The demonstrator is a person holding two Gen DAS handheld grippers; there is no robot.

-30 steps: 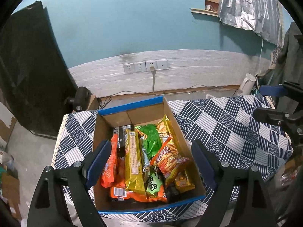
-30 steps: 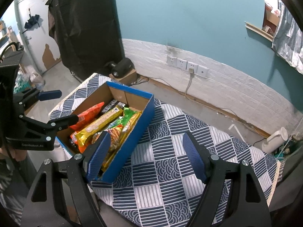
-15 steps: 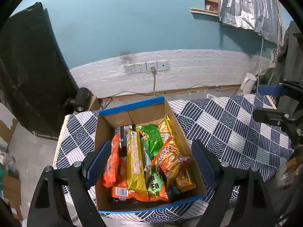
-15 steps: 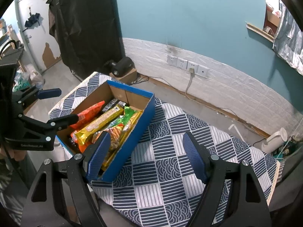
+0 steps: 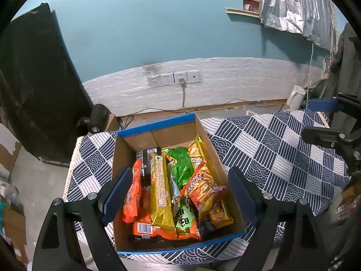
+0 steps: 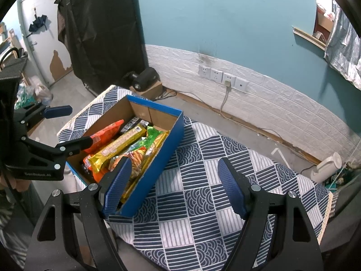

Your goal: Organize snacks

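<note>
Snack packets (orange, gold, green) crowd the blue-edged cardboard box at the left end of the patterned tablecloth. Left gripper hangs above it, jaws apart, empty; right gripper likewise over bare cloth.

Snack packs overlap in cardboard box, lower ones hidden; black packet probably biscuits, print too small.
</note>
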